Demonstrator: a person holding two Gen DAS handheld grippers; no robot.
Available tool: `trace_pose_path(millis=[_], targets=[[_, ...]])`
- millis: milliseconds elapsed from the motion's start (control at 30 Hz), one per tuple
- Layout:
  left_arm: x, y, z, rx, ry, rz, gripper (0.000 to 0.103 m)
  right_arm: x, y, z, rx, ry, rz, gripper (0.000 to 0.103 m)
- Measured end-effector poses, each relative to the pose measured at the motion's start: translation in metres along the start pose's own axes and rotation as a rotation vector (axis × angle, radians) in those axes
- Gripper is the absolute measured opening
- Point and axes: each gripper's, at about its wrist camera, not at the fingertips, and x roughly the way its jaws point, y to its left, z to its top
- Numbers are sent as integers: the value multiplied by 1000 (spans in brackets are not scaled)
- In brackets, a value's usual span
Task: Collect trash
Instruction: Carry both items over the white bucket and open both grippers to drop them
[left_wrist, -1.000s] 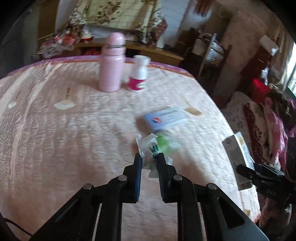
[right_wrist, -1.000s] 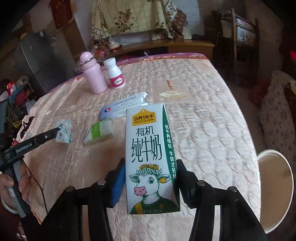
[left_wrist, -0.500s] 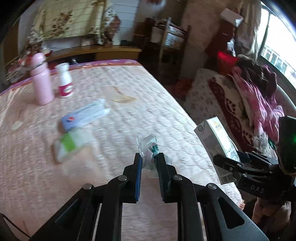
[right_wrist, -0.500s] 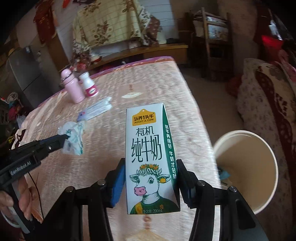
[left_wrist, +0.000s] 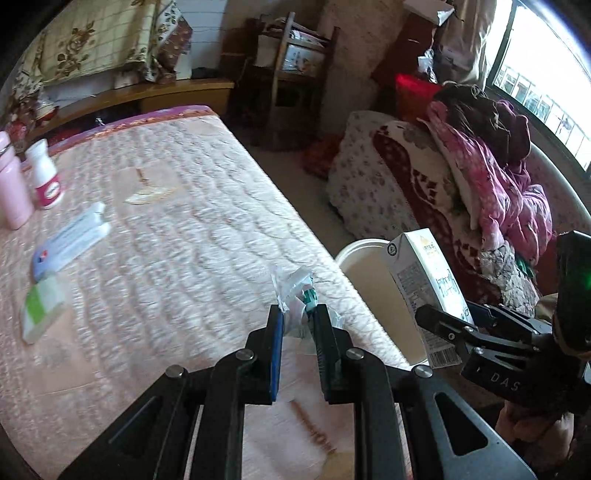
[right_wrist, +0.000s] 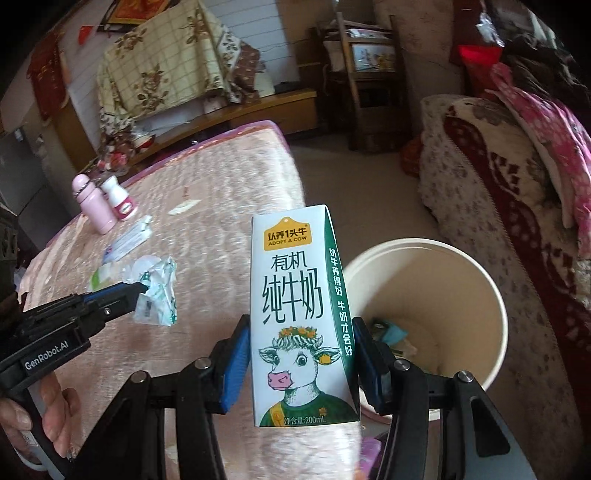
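— She's holding trash in both at once. The right gripper (right_wrist: 299, 363) is clamping a milk carton (right_wrist: 301, 314) upright between its blue pads, jaws partly apart to fit its width, right beside the rim of the white bin (right_wrist: 491, 295) on the floor. The left gripper (left_wrist: 298, 325) is nearly closed, pinching a crumpled wrapper (left_wrist: 293, 291) over the bed's edge.

— What's worrying you?

— The carton is sitting at the near rim, not over the middle. If it's being let go here, I'd guess it could clip the rim and tumble to the floor. And the wrapper is light and only caught by a corner; it could flutter down short of the bin, onto the quilted bedspread (left_wrist: 192, 229) or into the gap beside it.

— Anything in the way?

— The two grippers are crowding the same opening, so one may be blocking the other. The bin already has some scraps at the bottom. Farther back on the bed a green packet (left_wrist: 40, 306) and a blue-and-white packet (left_wrist: 70, 240) are lying, and beyond them a pink bottle (right_wrist: 94, 206) and a small white bottle (right_wrist: 120, 199) are standing, well apart from all this.
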Motion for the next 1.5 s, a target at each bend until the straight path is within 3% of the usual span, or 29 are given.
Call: trace_pose_path(millis=[500,967,1100,1267,1500], targets=[[63,-61,15,55,79,-74,18,20,-81,-5,136,37,-105,55],[102,-90,22,84,120,-93,18,36,-118,-10,224,36,-179,58],[106,-94,23,101,120,-106,29,37,-129,-11,253,21,-212,72],[107,-92,20,105,113,-96,55,38,-135,-14,285,35,-198,72],[99,-84,19,97,101,-75,56,36,-130,-15,274,27,-202,72]])
